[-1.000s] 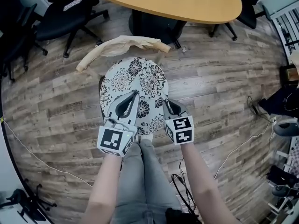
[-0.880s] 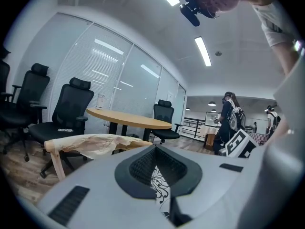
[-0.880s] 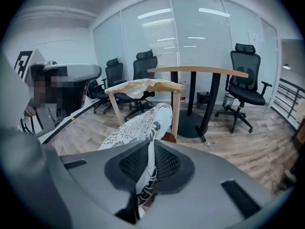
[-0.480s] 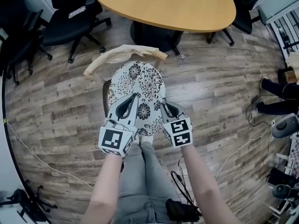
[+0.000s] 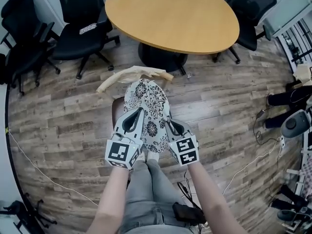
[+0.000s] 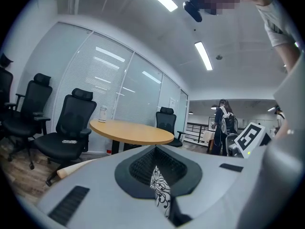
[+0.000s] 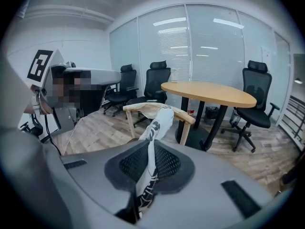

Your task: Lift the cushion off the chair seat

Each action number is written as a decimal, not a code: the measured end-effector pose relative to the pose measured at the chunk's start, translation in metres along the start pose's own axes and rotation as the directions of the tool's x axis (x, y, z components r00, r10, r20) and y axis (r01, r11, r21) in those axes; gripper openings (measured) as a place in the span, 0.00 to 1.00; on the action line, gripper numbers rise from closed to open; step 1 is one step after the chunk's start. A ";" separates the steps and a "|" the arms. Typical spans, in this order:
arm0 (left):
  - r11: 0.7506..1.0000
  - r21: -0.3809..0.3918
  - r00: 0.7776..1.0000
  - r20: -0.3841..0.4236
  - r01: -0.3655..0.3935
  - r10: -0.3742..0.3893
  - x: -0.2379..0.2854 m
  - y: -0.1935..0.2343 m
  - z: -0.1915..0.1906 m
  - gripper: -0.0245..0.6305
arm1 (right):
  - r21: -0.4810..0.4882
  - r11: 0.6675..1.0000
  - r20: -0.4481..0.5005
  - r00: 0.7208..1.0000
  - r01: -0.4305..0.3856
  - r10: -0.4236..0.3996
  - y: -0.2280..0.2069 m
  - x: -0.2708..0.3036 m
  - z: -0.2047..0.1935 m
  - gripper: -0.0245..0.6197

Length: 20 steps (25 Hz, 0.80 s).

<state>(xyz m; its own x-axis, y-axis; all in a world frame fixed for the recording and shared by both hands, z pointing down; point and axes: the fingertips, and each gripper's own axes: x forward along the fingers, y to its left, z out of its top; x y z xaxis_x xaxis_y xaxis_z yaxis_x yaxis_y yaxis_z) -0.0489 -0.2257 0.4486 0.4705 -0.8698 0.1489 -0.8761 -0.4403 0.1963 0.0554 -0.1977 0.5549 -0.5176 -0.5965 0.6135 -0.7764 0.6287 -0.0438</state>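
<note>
Wood-plank floor [image 5: 63,116], glass partition walls, an oval tan-topped table [image 5: 170,18] and black office chairs [image 5: 80,30]; no legible lettering, only black-and-white square markers on each gripper cube. Round cushion [image 5: 148,104], white fabric with black floral print, is held tilted over the dark seat of a pale wooden chair [image 5: 131,74], its near edge pinched by the left hand-held gripper [image 5: 138,112] and the right hand-held gripper [image 5: 169,123]. Gripper views alone show the fabric edge-on between dimpled black pads [image 7: 167,165]; the head view alone shows the full print.
</note>
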 end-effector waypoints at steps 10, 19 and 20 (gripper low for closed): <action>1.000 0.019 1.000 0.009 0.016 -0.016 -0.006 -0.010 0.030 0.04 | -0.054 0.998 0.036 0.999 -0.030 0.032 0.008 -0.021 0.050 0.10; 0.998 0.041 0.997 0.058 0.048 -0.050 -0.009 -0.020 0.071 0.04 | -0.102 0.995 0.053 0.998 -0.015 0.020 0.013 -0.054 0.084 0.10; 0.998 0.042 0.997 0.063 0.048 -0.051 -0.010 -0.020 0.075 0.04 | -0.101 0.995 0.059 0.998 -0.013 0.019 0.014 -0.057 0.088 0.10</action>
<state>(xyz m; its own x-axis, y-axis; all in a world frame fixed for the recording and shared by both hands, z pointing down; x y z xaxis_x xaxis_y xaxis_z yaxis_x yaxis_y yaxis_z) -0.0436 -0.2247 0.3703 0.5067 -0.8586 0.0779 -0.8562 -0.4905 0.1623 0.0424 -0.1987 0.4500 -0.5522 -0.6129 0.5652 -0.7293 0.6835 0.0287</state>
